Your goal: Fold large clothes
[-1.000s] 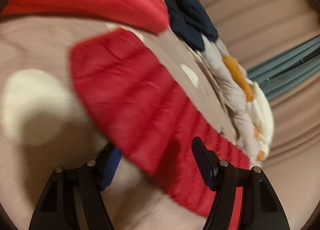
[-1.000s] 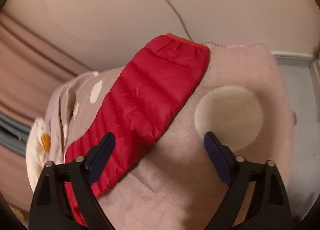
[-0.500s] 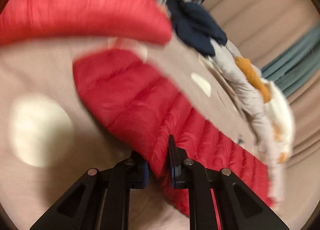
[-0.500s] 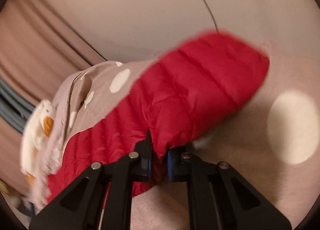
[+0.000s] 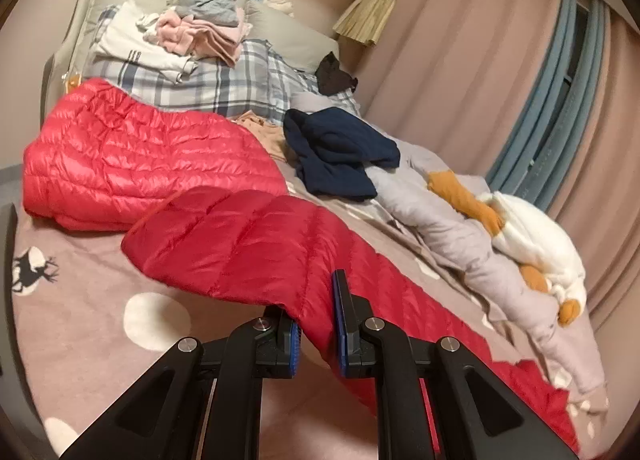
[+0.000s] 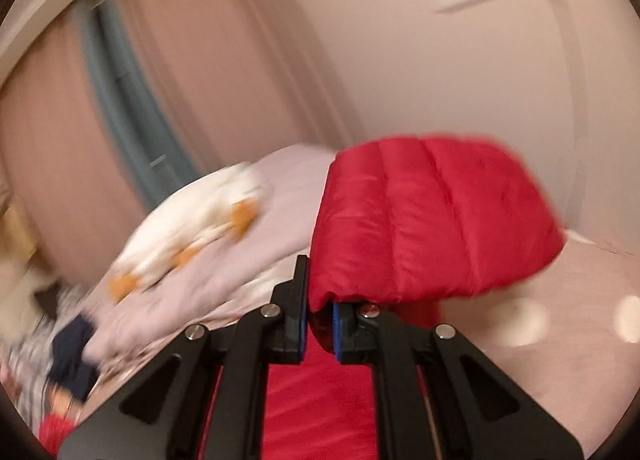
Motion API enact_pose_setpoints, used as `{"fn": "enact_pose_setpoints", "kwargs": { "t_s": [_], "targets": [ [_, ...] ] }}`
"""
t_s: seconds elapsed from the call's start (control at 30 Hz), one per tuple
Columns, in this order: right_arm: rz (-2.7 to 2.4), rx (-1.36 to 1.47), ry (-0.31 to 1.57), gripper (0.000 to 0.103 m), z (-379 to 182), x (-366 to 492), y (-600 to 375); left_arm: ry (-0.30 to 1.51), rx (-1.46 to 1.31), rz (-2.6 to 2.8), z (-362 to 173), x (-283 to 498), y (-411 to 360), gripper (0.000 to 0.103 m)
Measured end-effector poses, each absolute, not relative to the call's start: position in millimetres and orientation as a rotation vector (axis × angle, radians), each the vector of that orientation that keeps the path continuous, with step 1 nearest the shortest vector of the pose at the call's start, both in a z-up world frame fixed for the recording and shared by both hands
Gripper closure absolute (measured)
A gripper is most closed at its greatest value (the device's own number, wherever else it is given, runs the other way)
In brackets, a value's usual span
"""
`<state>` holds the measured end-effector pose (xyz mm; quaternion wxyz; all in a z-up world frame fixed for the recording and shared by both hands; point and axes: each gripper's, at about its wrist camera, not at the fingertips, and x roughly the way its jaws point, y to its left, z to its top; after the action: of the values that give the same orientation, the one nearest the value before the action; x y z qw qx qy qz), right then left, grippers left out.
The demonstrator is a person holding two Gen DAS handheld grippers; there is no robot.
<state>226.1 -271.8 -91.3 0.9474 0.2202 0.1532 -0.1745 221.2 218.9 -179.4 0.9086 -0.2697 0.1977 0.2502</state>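
A red quilted down jacket (image 5: pixel 240 244) lies on the bed, its body (image 5: pixel 132 155) to the left and a long sleeve running toward the lower right. My left gripper (image 5: pixel 316 324) is shut on the sleeve's edge and holds it lifted off the blanket. In the right wrist view, my right gripper (image 6: pixel 318 324) is shut on another part of the same red jacket (image 6: pixel 432 219), which bulges up above the jaws. This view is motion blurred.
The bed has a pink spotted blanket (image 5: pixel 100 332). A navy garment (image 5: pixel 336 155), a grey duvet (image 5: pixel 452 227) and a white-and-orange plush (image 5: pixel 532 236) lie along the right. Folded clothes (image 5: pixel 180 35) sit on a plaid pillow at the head. Curtains (image 5: pixel 500 59) hang behind.
Both grippers closed from wide open onto the red jacket sleeve and have lifted it. The right gripper has swung, with the wall and curtain now behind it.
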Motion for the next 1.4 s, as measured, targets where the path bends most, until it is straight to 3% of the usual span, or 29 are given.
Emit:
{"fn": "enact_pose_setpoints", "kwargs": {
  "t_s": [0.2, 0.27, 0.33, 0.57, 0.73, 1.0, 1.17, 1.23, 1.4],
  "targets": [
    [-0.092, 0.345, 0.508, 0.089, -127, 297, -143, 0.444, -0.514, 0.504, -183, 226, 213, 0.090],
    [-0.042, 0.321, 0.595, 0.078, -151, 312, -117, 0.448, -0.476, 0.505, -184, 225, 209, 0.090],
    [0.013, 0.294, 0.665, 0.048, -172, 319, -95, 0.463, -0.460, 0.502, -187, 225, 208, 0.090],
    [-0.018, 0.220, 0.610, 0.024, -169, 309, -90, 0.491, -0.536, 0.478, -196, 222, 217, 0.090],
    [-0.078, 0.237, 0.635, 0.024, -168, 325, -115, 0.493, -0.514, 0.477, -196, 221, 212, 0.090],
    [-0.188, 0.119, 0.950, 0.033, -270, 379, -116, 0.553, -0.473, 0.456, -207, 235, 209, 0.090],
    [-0.150, 0.088, 0.916, 0.040, -270, 355, -91, 0.544, -0.377, 0.494, -210, 238, 197, 0.090],
    [-0.108, 0.098, 0.903, 0.050, -262, 346, -89, 0.541, -0.396, 0.488, -212, 236, 197, 0.090],
    [-0.189, 0.275, 0.796, 0.047, -232, 333, -149, 0.565, -0.400, 0.501, -217, 233, 200, 0.090]
  ]
}}
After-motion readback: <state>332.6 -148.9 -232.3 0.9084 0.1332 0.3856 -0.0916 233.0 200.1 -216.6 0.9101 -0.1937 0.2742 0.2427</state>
